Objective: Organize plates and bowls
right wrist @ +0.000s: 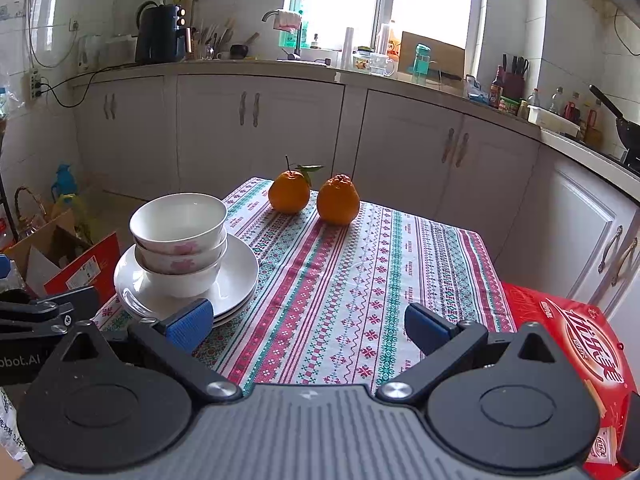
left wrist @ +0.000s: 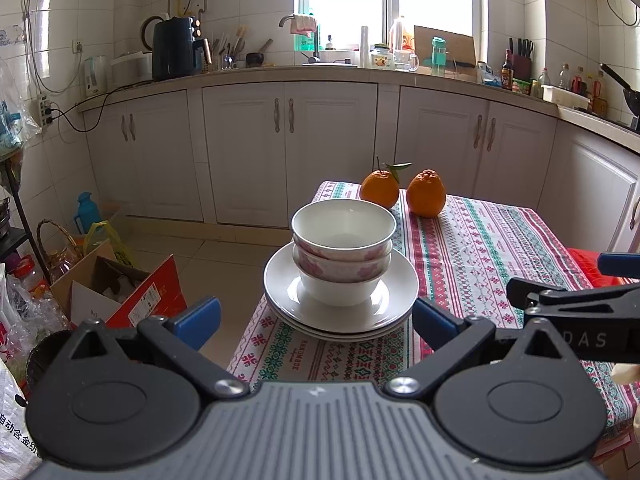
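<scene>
Three white bowls [left wrist: 343,252] [right wrist: 180,240], the upper two with pink flowers, are nested upright on a stack of white plates [left wrist: 396,300] [right wrist: 240,276] at the left edge of a patterned tablecloth [left wrist: 480,248] [right wrist: 360,280]. My left gripper [left wrist: 316,320] is open, its blue pads spread wide just in front of the plates and holding nothing. Over the cloth to the right of the stack, my right gripper [right wrist: 308,326] is also open and empty. The right gripper's black body [left wrist: 580,304] shows at the right of the left wrist view.
Two oranges [left wrist: 404,192] [right wrist: 314,198] sit at the table's far end. A red box [right wrist: 580,360] lies at the table's right side. Cardboard boxes [left wrist: 120,292], bags and a basket crowd the floor to the left. White kitchen cabinets [left wrist: 288,140] and a cluttered counter stand behind.
</scene>
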`<state>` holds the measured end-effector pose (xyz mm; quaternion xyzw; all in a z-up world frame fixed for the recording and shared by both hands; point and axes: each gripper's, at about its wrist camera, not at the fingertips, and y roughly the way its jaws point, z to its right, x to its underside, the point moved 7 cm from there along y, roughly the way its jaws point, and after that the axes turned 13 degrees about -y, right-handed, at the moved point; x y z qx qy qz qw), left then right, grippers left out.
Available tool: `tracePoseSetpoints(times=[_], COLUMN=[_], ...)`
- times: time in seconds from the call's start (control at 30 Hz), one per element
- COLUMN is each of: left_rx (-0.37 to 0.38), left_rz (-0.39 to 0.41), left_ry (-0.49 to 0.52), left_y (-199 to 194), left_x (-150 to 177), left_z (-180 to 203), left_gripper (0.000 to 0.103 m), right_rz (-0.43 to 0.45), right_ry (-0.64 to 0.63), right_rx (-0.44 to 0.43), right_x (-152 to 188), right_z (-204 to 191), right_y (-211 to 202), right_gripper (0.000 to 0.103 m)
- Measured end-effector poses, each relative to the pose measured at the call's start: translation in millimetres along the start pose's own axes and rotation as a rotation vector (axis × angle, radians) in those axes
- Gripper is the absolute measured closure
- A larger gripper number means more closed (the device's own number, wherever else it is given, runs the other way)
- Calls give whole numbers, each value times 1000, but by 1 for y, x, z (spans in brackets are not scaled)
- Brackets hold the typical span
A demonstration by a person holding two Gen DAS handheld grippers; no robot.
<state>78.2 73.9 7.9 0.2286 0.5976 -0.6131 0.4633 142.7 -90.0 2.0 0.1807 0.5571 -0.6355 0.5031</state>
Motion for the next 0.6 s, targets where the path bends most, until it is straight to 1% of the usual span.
tracePoseSetpoints(times=[0.6], left_rx=[-2], left_rz=[-2], left_ry=[0], left_y=[-1], left_x=[-1], left_z=[1], left_gripper=[2], right_rz=[2], right_ry=[1], right_rx=[6], right_x=[0], right_z=[0], right_y=[0], right_gripper=[0])
